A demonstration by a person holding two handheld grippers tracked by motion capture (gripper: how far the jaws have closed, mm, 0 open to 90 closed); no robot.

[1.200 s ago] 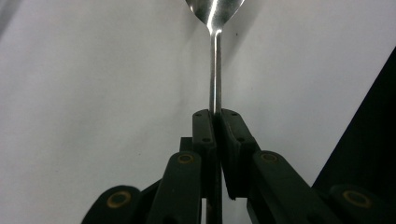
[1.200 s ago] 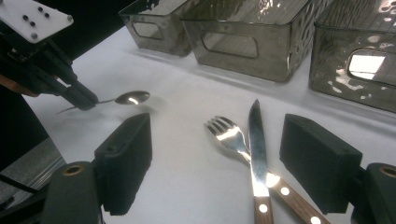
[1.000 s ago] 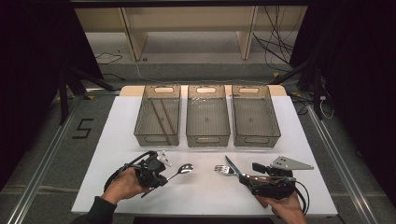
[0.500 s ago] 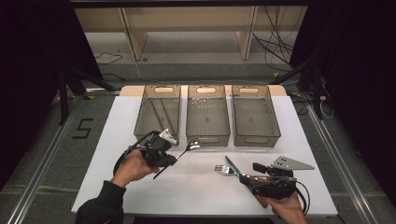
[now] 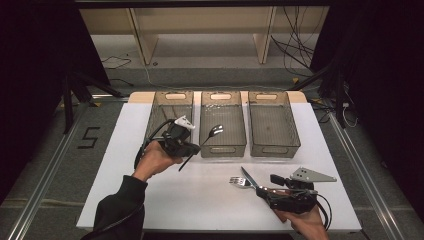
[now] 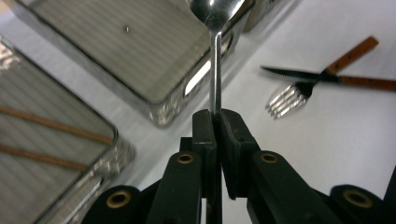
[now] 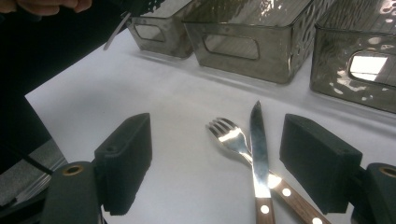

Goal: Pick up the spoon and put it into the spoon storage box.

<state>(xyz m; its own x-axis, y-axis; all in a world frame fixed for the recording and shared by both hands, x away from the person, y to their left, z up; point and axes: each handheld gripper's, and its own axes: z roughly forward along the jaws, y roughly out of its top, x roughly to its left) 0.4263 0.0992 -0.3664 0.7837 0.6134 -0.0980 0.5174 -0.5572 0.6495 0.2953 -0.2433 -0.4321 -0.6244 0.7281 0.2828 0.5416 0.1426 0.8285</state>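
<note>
spoon [image 5: 216, 131]: pinched by its handle in the left gripper, bowl sticking out past the jaw tips. From the high view the bowl hangs over the front part of the middle bin, up off the table.

left gripper [image 5: 186, 148]: jaws squeezed together on the spoon handle; in the left gripper view [image 6: 215, 126] the two black pads sit tight on either side of the thin metal stem, with no gap to speak of. It sits in the air in front of the gap between the left bin and the middle bin.

right gripper [image 5: 262, 192]: jaws wide apart with nothing clamped. In the right gripper view [image 7: 233, 158] the fork and knife lie on the table in the space between the two pads, touching neither one.

fork [image 5: 239, 181]: flat on the white table, tines pointing left in the high view, wooden handle crossed under the knife.

knife [image 5: 248, 177]: lies over the fork handle, blade pointing away from the right gripper toward the bins, riveted wooden handle.

left bin [image 5: 168, 116]: clear smoky plastic, nothing in it that I can make out.

middle bin [image 5: 222, 125]: same kind, right next to the left one.

right bin [image 5: 272, 125]: same kind, well away from the spoon.

table [image 5: 125, 150]: plain white top.

writing: a "5" [image 5: 90, 136] marked on the floor left of the table. Can't spot any brand or label on the bins or cutlery.
</note>
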